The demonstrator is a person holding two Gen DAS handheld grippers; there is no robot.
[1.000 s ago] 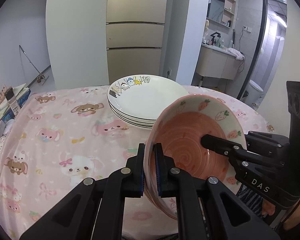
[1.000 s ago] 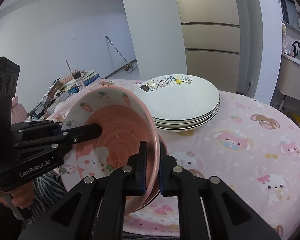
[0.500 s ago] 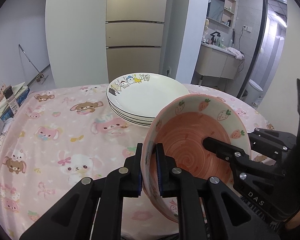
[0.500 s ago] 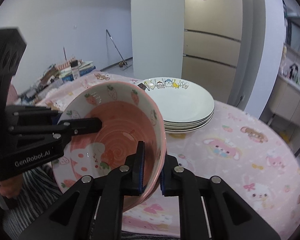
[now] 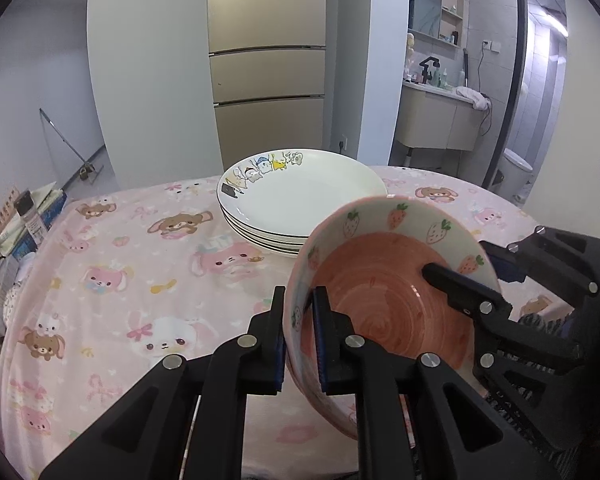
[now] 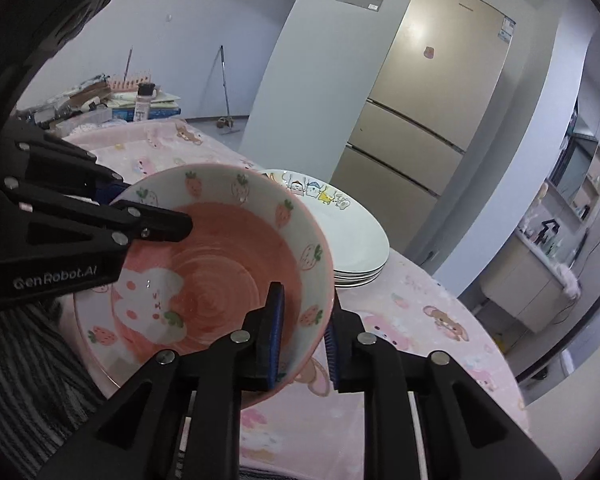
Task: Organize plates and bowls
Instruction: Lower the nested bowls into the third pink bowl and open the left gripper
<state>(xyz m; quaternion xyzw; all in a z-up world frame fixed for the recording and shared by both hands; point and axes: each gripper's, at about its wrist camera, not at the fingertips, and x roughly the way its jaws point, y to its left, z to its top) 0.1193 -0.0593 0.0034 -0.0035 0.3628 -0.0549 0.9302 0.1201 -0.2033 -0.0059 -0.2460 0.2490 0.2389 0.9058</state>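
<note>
A pink strawberry-print bowl (image 5: 384,280) is held in the air above the table's near edge, tilted. My left gripper (image 5: 300,332) is shut on its left rim. My right gripper (image 6: 304,332) is shut on its right rim; the bowl also shows in the right wrist view (image 6: 228,256). Under it in the right wrist view lies another pink bowl with a bunny print (image 6: 112,328). A stack of white plates with cartoon figures (image 5: 300,196) stands on the table behind; it also shows in the right wrist view (image 6: 352,232).
The table wears a pink cartoon-animal cloth (image 5: 120,280). Books, a jar and clutter (image 5: 24,220) lie at its left edge. A beige fridge (image 5: 266,68) stands behind the table. A bathroom doorway (image 5: 512,120) opens at the right.
Both grippers have lifted the strawberry bowl higher and tilted it more. The right wrist view has swung upward and to the left. Both stay shut on the rim.
</note>
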